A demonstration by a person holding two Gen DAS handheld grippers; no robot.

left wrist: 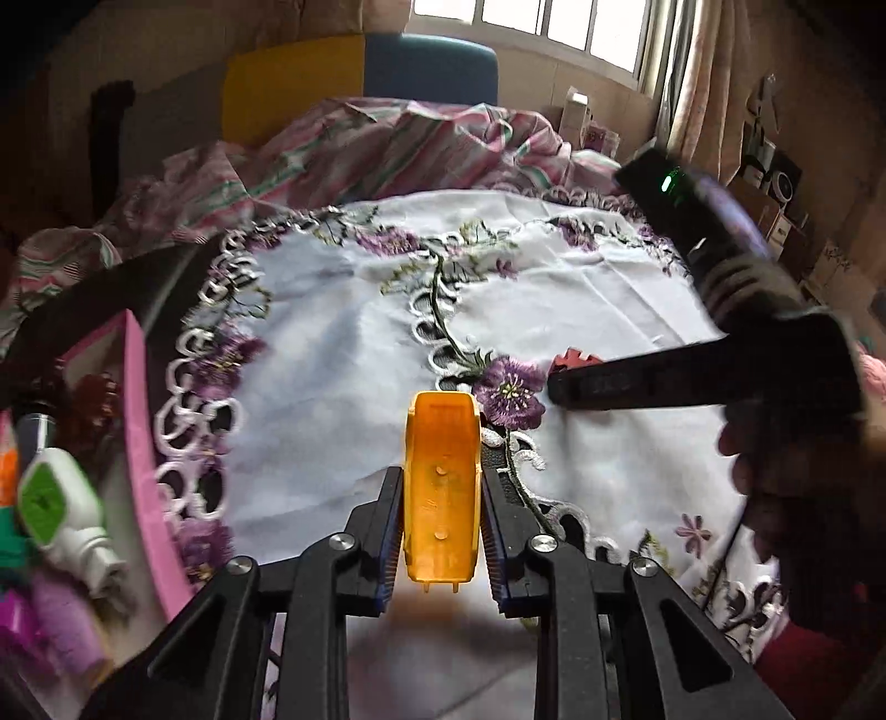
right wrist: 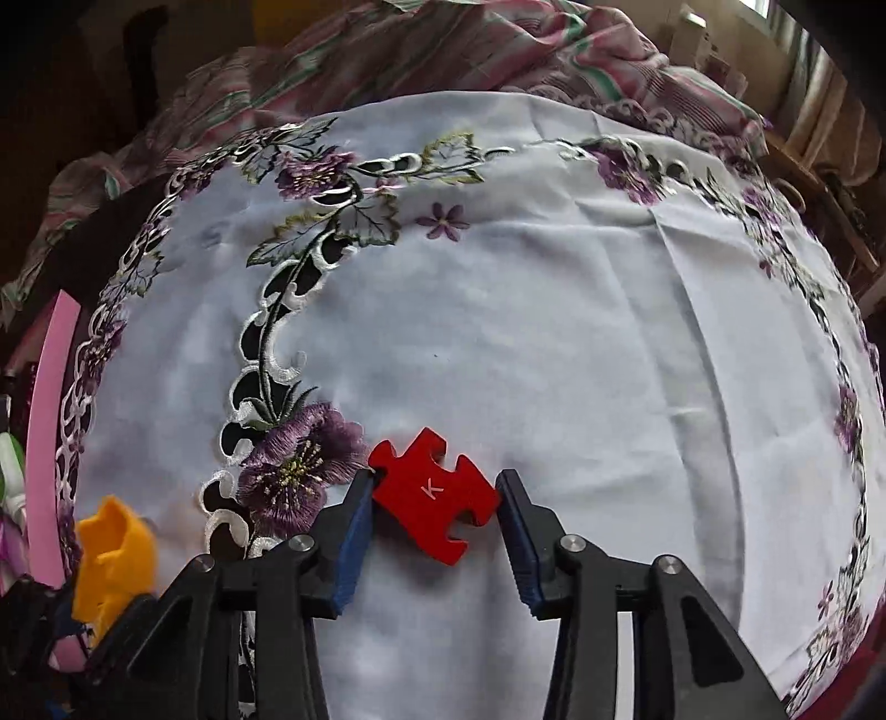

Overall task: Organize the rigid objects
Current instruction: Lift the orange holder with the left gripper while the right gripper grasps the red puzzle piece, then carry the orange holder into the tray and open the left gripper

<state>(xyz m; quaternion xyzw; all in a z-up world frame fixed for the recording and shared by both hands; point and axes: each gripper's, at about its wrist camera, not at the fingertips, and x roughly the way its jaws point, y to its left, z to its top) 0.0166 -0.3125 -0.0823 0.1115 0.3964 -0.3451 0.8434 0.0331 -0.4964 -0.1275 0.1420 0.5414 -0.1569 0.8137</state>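
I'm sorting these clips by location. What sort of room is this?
Most likely a bedroom in a home. A rumpled pink striped bedsheet lies behind a white tablecloth embroidered with purple flowers, and a curtained window lets in daylight at the back.

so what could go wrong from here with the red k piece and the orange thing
1. The right gripper brackets the red puzzle piece corner to corner, so it may twist or slip out as the pads close.
2. The left gripper holds the orange piece by its lower half only; it could tip on the way to the pink bin.
3. The grippers are close and might collide.
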